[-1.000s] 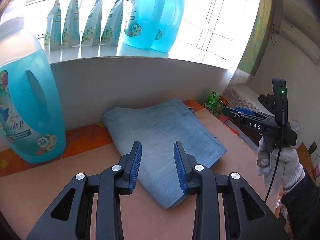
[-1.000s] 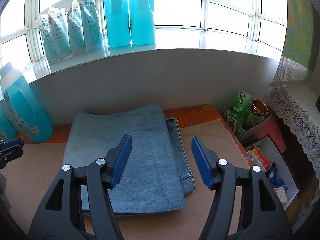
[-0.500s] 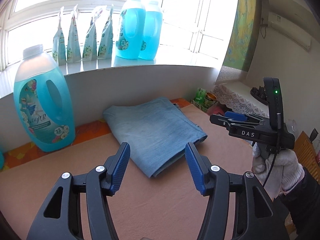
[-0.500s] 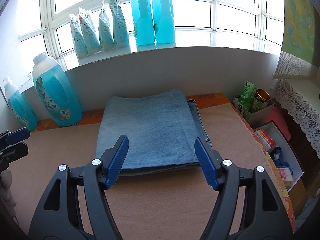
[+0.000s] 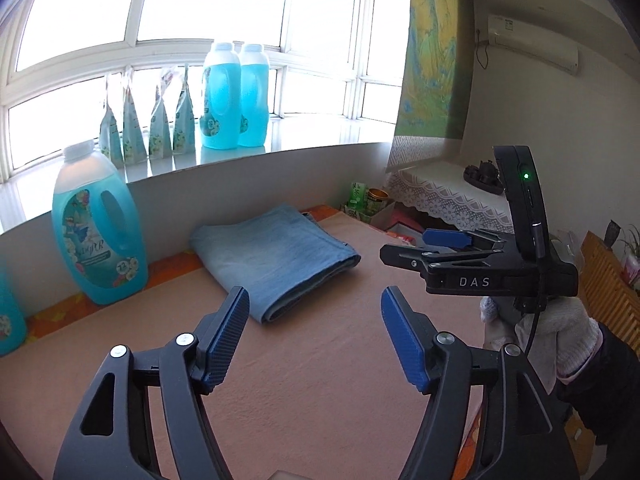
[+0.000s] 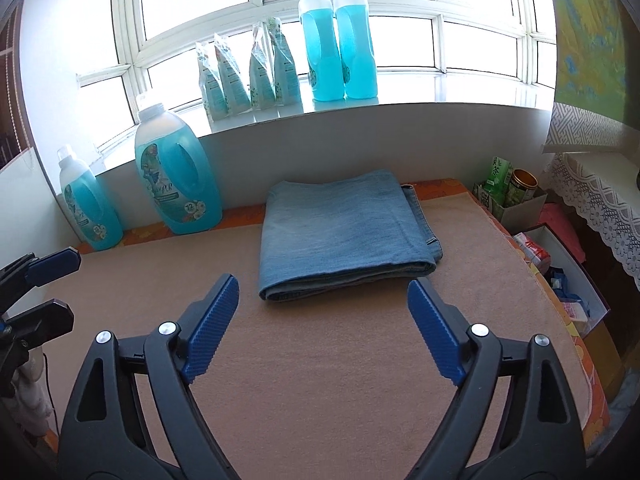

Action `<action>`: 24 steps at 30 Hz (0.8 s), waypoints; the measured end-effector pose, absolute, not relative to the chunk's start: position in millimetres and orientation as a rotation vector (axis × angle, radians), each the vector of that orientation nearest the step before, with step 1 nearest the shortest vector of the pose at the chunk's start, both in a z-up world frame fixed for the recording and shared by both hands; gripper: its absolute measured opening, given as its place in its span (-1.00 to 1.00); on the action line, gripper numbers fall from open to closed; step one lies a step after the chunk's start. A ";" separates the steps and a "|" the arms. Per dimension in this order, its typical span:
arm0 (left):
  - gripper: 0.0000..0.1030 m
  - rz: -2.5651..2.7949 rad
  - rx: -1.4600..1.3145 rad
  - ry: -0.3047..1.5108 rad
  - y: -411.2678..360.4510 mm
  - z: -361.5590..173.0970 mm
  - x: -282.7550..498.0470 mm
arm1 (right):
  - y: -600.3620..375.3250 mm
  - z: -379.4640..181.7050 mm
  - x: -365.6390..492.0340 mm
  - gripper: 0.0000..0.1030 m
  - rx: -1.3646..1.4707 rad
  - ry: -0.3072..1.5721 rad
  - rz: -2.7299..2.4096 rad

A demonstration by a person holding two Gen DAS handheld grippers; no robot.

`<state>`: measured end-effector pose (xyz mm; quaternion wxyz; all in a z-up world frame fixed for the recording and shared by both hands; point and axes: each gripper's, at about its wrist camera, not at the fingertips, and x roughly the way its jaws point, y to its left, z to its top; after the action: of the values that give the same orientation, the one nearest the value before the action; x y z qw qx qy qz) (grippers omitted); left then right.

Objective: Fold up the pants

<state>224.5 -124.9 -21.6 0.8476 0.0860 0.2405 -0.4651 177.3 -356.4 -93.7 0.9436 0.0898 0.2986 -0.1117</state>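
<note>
The blue denim pants (image 5: 276,248) (image 6: 346,234) lie folded into a compact rectangle at the back of the brown table top (image 5: 320,368) (image 6: 320,360), close to the wall. My left gripper (image 5: 314,336) hovers over the bare table in front of the pants; its jaws are opening with nothing between them. My right gripper (image 6: 322,328) also hangs short of the pants' near edge, its jaws opening wide and holding nothing. From the left wrist view, the right gripper (image 5: 440,246) appears side-on at the right, held by a white-gloved hand (image 5: 560,332).
A large blue detergent bottle (image 6: 176,176) and a smaller one (image 6: 90,208) stand at the back left. More bottles (image 6: 338,44) and pouches (image 6: 248,72) line the windowsill. Boxes with cans and packets (image 6: 516,196) sit off the table's right edge.
Both grippers have pulled back and risen from the pants, which now look smaller and farther off. Both sets of jaws have spread wider. The pants have not moved.
</note>
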 end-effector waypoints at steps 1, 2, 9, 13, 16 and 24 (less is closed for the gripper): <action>0.34 -0.984 0.189 0.499 -122.1 -19.3 218.1 | -350.7 -92.3 170.4 0.83 0.171 0.601 -0.234; 0.38 -0.988 0.195 0.492 -119.7 -17.1 212.5 | -345.3 -91.3 164.1 0.84 0.159 0.597 -0.243; 0.43 -0.996 0.179 0.482 -91.6 -16.0 185.7 | -314.1 -87.4 119.9 0.85 0.137 0.570 -0.283; 0.55 -0.983 0.178 0.500 -72.2 -27.9 171.4 | -295.8 -93.0 96.6 0.86 0.119 0.566 -0.316; 0.55 -0.964 0.173 0.526 -56.3 -39.8 162.0 | -285.4 -101.7 79.4 0.86 0.126 0.562 -0.341; 0.56 -0.846 0.134 0.625 -21.7 -79.4 143.3 | -281.0 -125.4 44.9 0.87 0.230 0.566 -0.394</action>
<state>143.3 -21.7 -79.4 0.8626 0.0640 0.2982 -0.4035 44.9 -281.0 -125.4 0.9347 0.1123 0.2767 -0.1929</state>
